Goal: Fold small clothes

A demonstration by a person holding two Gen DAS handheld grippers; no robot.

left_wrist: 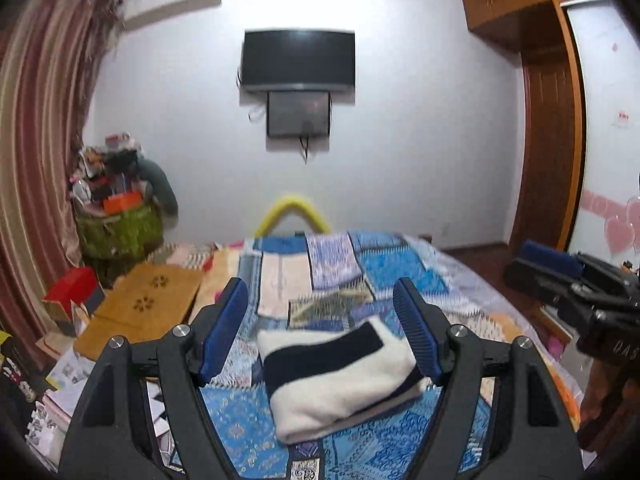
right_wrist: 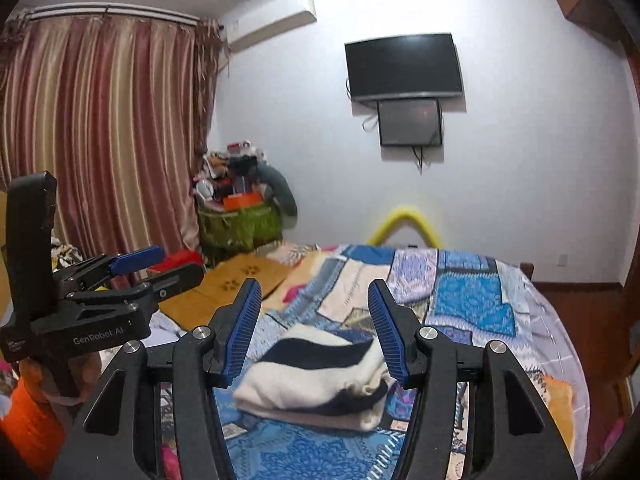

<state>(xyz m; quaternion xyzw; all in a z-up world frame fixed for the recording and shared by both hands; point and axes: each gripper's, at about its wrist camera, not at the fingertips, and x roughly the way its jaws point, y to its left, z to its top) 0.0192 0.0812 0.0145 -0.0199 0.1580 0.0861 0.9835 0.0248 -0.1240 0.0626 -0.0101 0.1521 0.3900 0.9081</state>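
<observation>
A small white garment with dark navy stripes (left_wrist: pixel 340 376) lies folded in a thick bundle on the blue patterned bedspread (left_wrist: pixel 384 272). My left gripper (left_wrist: pixel 320 304) is open and empty, raised above the bundle, which shows between its blue pads. My right gripper (right_wrist: pixel 314 304) is open and empty too, above the same folded garment (right_wrist: pixel 320 376). In the right wrist view the left gripper (right_wrist: pixel 156 264) shows from the side at the left. In the left wrist view the right gripper (left_wrist: pixel 560 276) shows at the right edge.
A yellow-brown mat with paw prints (left_wrist: pixel 148 304) lies left of the bedspread. A green basket piled with clutter (left_wrist: pixel 120 228) stands by the striped curtain (right_wrist: pixel 100 132). A wooden wardrobe (left_wrist: pixel 548 120) is at the right. A TV (left_wrist: pixel 298 60) hangs on the far wall.
</observation>
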